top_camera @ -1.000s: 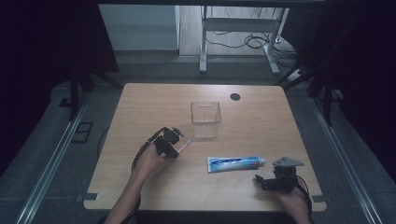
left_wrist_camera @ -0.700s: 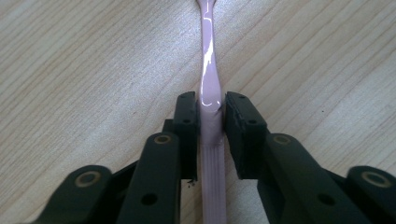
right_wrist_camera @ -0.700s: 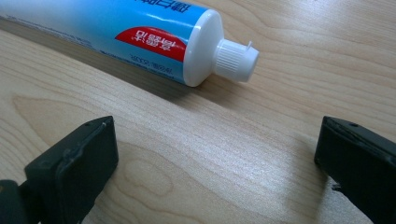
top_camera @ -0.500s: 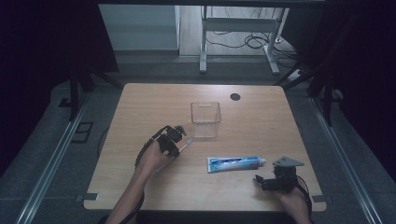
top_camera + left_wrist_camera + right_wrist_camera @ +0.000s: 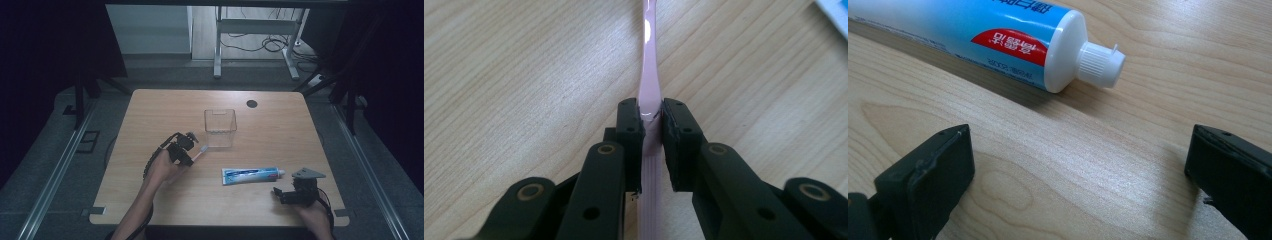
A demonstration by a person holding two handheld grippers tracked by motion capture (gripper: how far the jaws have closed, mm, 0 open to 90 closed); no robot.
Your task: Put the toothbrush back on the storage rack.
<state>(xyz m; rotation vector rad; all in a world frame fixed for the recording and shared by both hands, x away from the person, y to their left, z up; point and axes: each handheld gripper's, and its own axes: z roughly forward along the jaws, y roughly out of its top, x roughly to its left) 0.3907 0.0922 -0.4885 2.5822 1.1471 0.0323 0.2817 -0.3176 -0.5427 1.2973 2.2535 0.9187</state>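
A pink toothbrush [image 5: 650,85] runs up between the jaws of my left gripper [image 5: 651,117], which is shut on its handle. From above, that left gripper [image 5: 186,150] sits left of centre, and the toothbrush [image 5: 199,152] points its head toward a clear plastic box [image 5: 220,128]. A blue and white toothpaste tube [image 5: 250,175] lies flat on the table, cap to the right. My right gripper [image 5: 284,194] rests near the front right edge, open, just short of the tube. Its own view has the toothpaste tube [image 5: 988,35] and white cap [image 5: 1100,64] beyond the wide-apart jaws.
The wooden table [image 5: 150,115] has a black round grommet [image 5: 251,104] near its far edge. Beyond the table are a metal stand's legs [image 5: 217,60] and cables on the floor. Dark panels flank both sides.
The left gripper with the toothbrush has shifted slightly toward the clear box. The right gripper has stayed in place.
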